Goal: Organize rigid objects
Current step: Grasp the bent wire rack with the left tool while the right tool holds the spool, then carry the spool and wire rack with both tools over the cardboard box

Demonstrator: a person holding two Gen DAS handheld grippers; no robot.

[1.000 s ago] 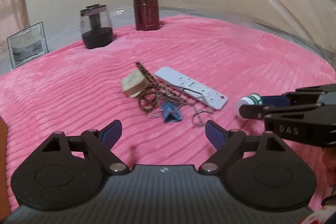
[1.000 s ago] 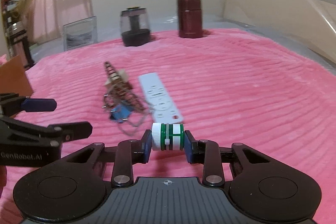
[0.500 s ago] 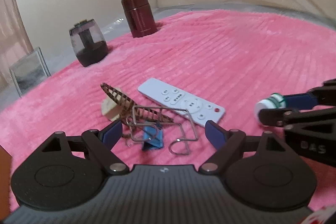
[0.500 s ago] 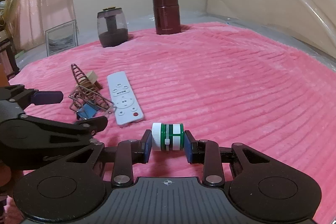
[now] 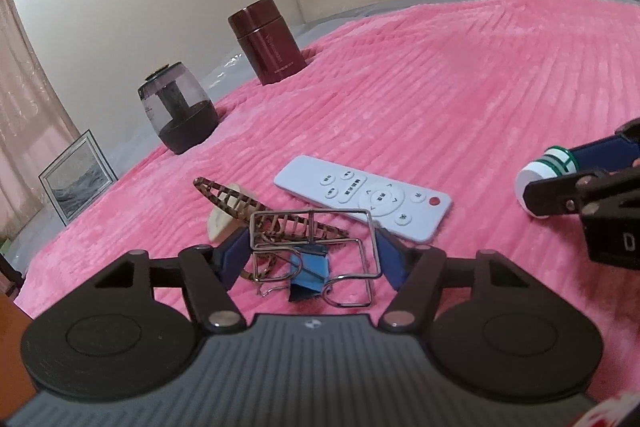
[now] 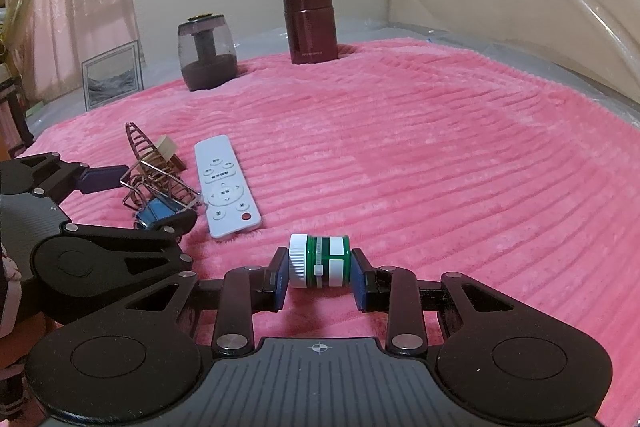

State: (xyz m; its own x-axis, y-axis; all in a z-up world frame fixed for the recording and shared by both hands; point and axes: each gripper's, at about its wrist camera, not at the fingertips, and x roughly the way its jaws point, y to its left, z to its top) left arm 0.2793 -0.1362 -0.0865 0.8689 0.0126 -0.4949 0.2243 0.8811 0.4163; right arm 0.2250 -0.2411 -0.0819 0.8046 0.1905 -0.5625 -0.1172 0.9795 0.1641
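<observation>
- Left claw (image 5: 310,259), lower centre of frame, has moved in over the binder clip (image 5: 310,273) and wire tangle; jaws closing around them, not yet pinching.
- Right claw (image 6: 319,273) keeps gripping the small bottle (image 6: 319,261); clip pickup likely next.

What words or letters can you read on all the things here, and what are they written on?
"D": a white letter on the right gripper, seen from the left wrist; the rest runs out of the picture.
Maroon canister: pale print near its base and up its side, too small to read.
White remote: signs on the buttons, too small to read.
Green and white bottle: no readable text.
</observation>
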